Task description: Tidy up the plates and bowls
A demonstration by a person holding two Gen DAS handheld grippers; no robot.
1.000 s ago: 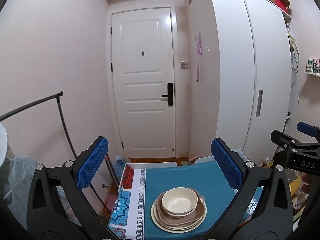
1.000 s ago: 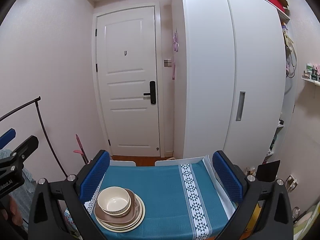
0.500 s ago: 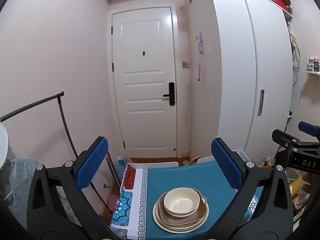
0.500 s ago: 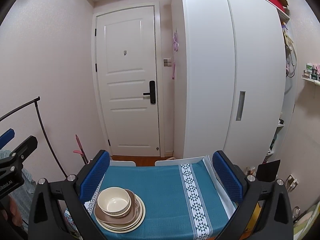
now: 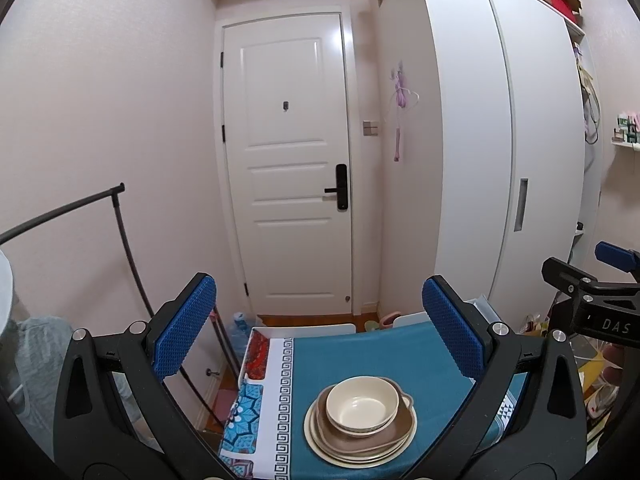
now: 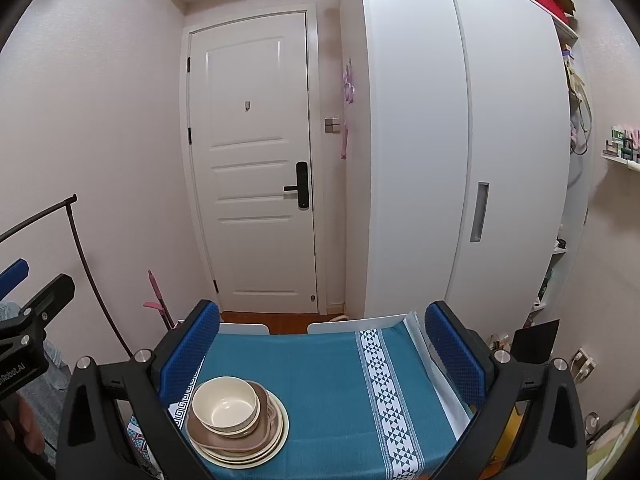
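Note:
A cream bowl (image 5: 362,403) sits on a brown plate (image 5: 400,428) atop a stack of cream plates (image 5: 320,436) on the blue tablecloth (image 5: 360,356). My left gripper (image 5: 320,332) is open and empty, held above and behind the stack. In the right wrist view the bowl (image 6: 225,404), the brown plate (image 6: 264,428) and the cream plates (image 6: 280,436) lie at the lower left of the tablecloth (image 6: 320,380). My right gripper (image 6: 322,354) is open and empty, with the stack below its left finger.
A small table with the blue cloth stands before a white door (image 5: 292,160) and a white wardrobe (image 6: 460,140). A black clothes rack (image 5: 120,240) stands at the left. Two white chair backs (image 6: 352,326) sit at the table's far edge.
Both views have shifted only slightly; the stack of dishes has not moved and both grippers stay open.

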